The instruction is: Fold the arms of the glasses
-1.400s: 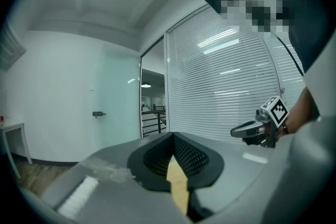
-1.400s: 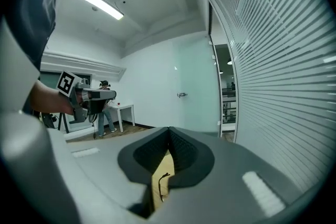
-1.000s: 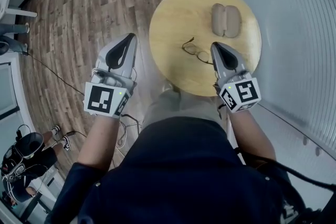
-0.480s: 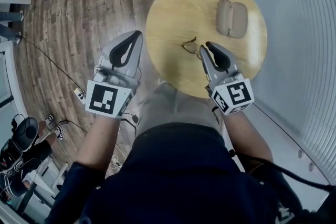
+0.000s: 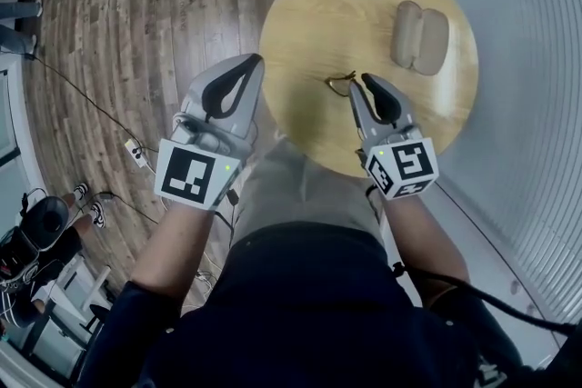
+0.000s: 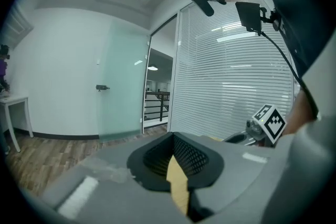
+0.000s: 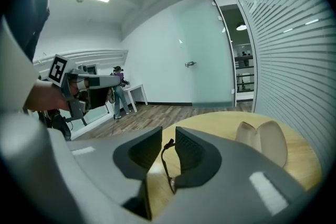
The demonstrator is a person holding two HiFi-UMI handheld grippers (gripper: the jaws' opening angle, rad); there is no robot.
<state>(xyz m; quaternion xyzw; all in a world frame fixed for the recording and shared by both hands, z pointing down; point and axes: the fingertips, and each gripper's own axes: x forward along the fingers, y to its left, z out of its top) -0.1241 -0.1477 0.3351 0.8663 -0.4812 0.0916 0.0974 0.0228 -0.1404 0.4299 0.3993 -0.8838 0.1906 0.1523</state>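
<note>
Both grippers have drawn closer to the round wooden table [image 5: 309, 4] since a second ago, and the right one now covers most of the glasses, which lay clear beside it before.

At the left, the left gripper [image 5: 249, 61] hovers over the wood floor [image 5: 136, 23] just off the table's rim. Its jaws meet at their tips and hold nothing; the left gripper view [image 6: 173, 135] shows only a sliver of tabletop through the gap behind the tips.

Near the table's middle lie the glasses [image 5: 339, 84], only part of the frame and one arm showing past the right gripper [image 5: 364, 83].

The right gripper's jaws have just been opening and stand apart. In the right gripper view [image 7: 168, 132] a thin dark arm of the glasses [image 7: 165, 157] runs up between them, close beside the right-hand jaw, with a gap on its other side.

Further right, well apart from the glasses, rests an open beige case [image 5: 420, 38].
</note>
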